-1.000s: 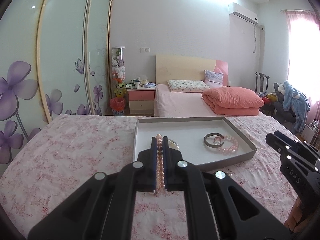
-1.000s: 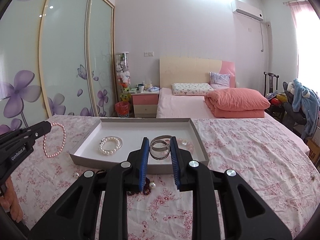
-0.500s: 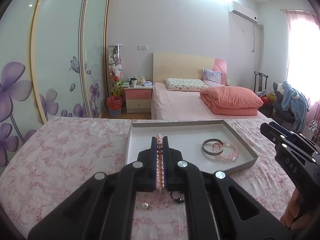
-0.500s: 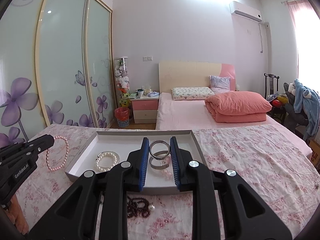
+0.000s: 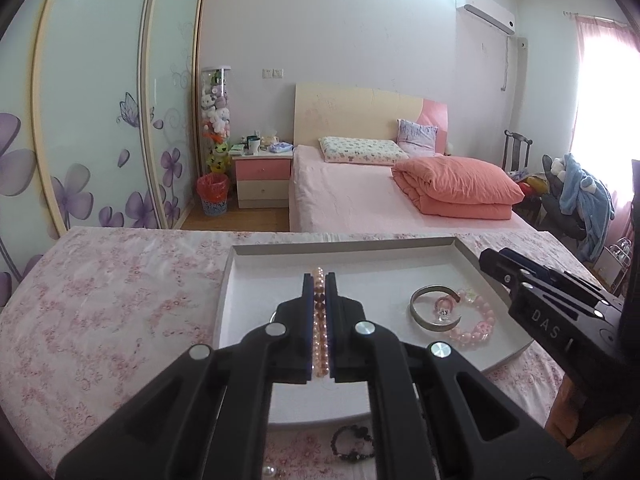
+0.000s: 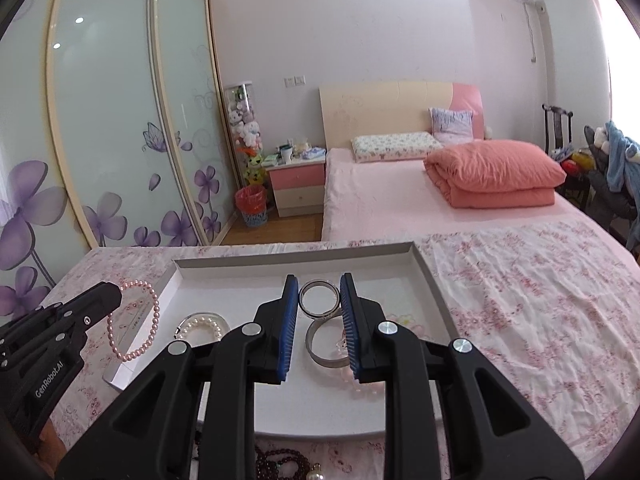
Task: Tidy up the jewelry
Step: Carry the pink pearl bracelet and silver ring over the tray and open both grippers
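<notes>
My left gripper (image 5: 319,280) is shut on a pink pearl bracelet (image 5: 319,320) and holds it over the near left part of the grey-rimmed white tray (image 5: 344,245); from the right wrist view the bracelet (image 6: 138,320) hangs from that gripper (image 6: 114,294) above the tray's left rim. My right gripper (image 6: 319,296) is shut on a silver ring bangle (image 6: 319,298), held above the tray (image 6: 296,254). In the tray lie a second silver bangle (image 5: 434,307), a pink crystal bracelet (image 5: 474,326) and a white pearl bracelet (image 6: 200,326).
The tray rests on a pink floral cloth (image 6: 520,300). Dark bead bracelets (image 5: 354,442) (image 6: 280,464) and loose pearls (image 5: 269,471) lie on the cloth just before the tray. A bed (image 5: 380,200), nightstand (image 5: 262,178) and sliding wardrobe (image 5: 100,120) stand behind.
Both grippers have moved forward over the tray, each keeping its piece. The left gripper now holds the pink pearl bracelet above the tray's left side instead of before it.
</notes>
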